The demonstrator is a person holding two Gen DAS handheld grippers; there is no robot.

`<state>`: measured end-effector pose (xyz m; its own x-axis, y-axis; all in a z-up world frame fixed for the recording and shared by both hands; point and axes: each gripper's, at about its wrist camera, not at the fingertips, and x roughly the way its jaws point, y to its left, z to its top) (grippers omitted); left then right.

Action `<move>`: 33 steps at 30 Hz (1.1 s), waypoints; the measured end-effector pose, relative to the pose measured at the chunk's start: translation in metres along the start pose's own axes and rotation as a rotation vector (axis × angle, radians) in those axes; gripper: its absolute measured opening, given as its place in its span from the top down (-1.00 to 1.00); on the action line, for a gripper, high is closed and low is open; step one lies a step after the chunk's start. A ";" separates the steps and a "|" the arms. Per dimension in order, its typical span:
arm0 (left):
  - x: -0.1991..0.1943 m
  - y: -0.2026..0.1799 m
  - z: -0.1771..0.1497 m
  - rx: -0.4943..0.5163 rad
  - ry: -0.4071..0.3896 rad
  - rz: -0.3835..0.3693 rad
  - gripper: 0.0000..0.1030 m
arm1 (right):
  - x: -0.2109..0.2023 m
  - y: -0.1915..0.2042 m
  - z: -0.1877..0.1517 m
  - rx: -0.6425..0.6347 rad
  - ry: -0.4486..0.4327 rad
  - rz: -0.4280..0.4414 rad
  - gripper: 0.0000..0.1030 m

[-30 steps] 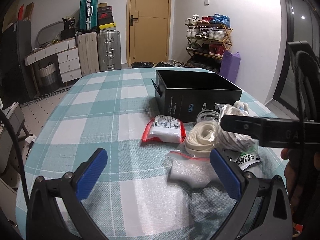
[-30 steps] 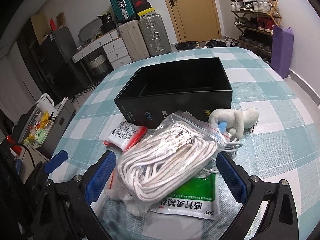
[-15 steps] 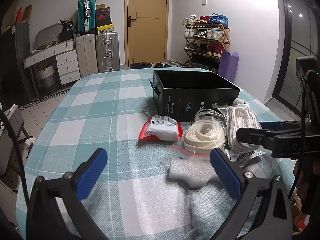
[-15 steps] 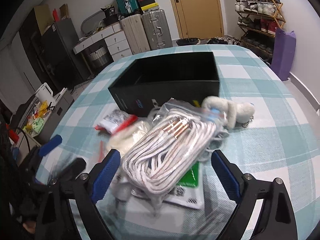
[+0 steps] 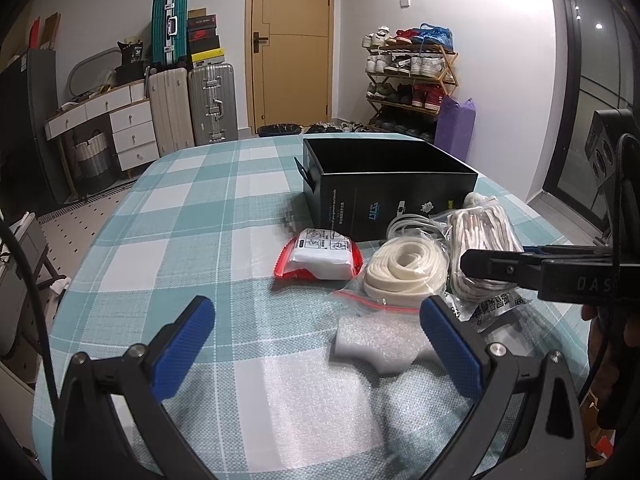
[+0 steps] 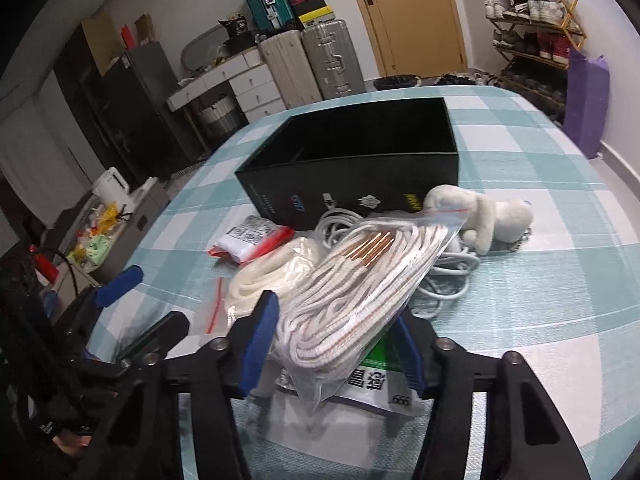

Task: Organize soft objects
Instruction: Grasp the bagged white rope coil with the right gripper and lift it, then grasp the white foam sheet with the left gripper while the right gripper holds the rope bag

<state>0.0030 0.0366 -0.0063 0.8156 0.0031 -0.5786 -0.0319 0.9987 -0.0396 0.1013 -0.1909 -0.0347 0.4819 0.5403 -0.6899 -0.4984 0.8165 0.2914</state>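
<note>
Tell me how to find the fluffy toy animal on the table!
Find the big black box on the checked tablecloth. Just in front of its right corner lies the plush toy, on its side next to the white cables. It is the only furry thing; the rest are ropes, cables and packets.

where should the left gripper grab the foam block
Grip the foam block across its short sides, coming from above with the open left gripper. It lies flat on the tablecloth, apart from the bagged cords, with its left side free.
</note>
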 end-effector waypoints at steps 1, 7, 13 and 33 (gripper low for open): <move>0.000 -0.001 0.000 0.002 0.001 -0.001 -0.99 | -0.001 -0.001 -0.001 0.003 -0.008 0.013 0.10; 0.000 -0.005 0.001 0.015 0.010 -0.020 -0.99 | -0.016 -0.005 -0.005 -0.004 -0.087 0.045 0.38; 0.000 -0.013 0.003 0.003 0.030 -0.079 -0.99 | -0.033 -0.010 -0.010 -0.026 -0.157 0.050 0.53; 0.026 -0.057 -0.004 0.148 0.200 -0.109 -0.99 | -0.060 -0.020 -0.017 -0.049 -0.242 0.082 0.55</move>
<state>0.0238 -0.0207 -0.0227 0.6787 -0.1005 -0.7275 0.1465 0.9892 0.0000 0.0702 -0.2429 -0.0101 0.5937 0.6423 -0.4847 -0.5746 0.7601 0.3034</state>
